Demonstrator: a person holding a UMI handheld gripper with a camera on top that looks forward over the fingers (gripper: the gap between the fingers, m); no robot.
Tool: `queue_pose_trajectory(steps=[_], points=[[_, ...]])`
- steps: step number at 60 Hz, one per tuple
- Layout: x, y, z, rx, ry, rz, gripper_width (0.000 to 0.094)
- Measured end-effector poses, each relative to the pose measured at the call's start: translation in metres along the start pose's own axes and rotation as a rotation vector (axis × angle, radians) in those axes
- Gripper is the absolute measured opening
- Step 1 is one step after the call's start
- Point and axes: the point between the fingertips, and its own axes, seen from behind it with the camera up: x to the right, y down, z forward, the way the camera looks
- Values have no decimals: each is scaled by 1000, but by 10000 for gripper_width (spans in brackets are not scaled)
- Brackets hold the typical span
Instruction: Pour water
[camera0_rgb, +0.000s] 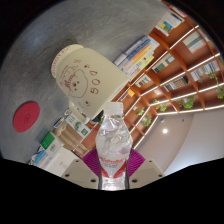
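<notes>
My gripper (112, 168) is shut on a clear plastic water bottle (113, 145) with a red-and-white label; both magenta pads (92, 160) press on its sides. The bottle's open neck (114, 106) points ahead toward a cream paper cup (84, 75) printed with a cartoon figure and "500". The cup stands on a grey round table (60, 35) just beyond the bottle's mouth. The whole view is rolled, so the bottle is tilted toward the cup. I cannot see whether water flows.
A red round coaster (27, 114) lies on the table left of the cup. Wooden shelves (185, 65) with books and small plants run behind. Books and boxes (70, 130) stand near the table's edge.
</notes>
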Motion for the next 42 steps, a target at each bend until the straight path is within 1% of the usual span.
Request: queue_pose_trajectory(steps=[9,16,21,25,26,27,28,29,33,34,35,41,42], points=[[1,8,-7,1,-16,236,329],[1,22,-16,-4,-33,603,327],[0,34,-23,-26,-28,877,329],[-2,49,-26,-20,-35,1123,330],[-5,50,-27,-17,-43,1184,333],[-6,51,-28,-18,-46,1249,358],[-8,44,-29,-19,-48,1310,359],[-11,46,-28,-1,-62,1377,359],[-19,44,-29,27,-107,1622,360],[-20,32,-31,23,-105,1681,359],[-25,40,-29,33,-113,1733,360],[-45,35,-24,71,-154,1992,359],[-42,20,-26,68,-161,2030,359]])
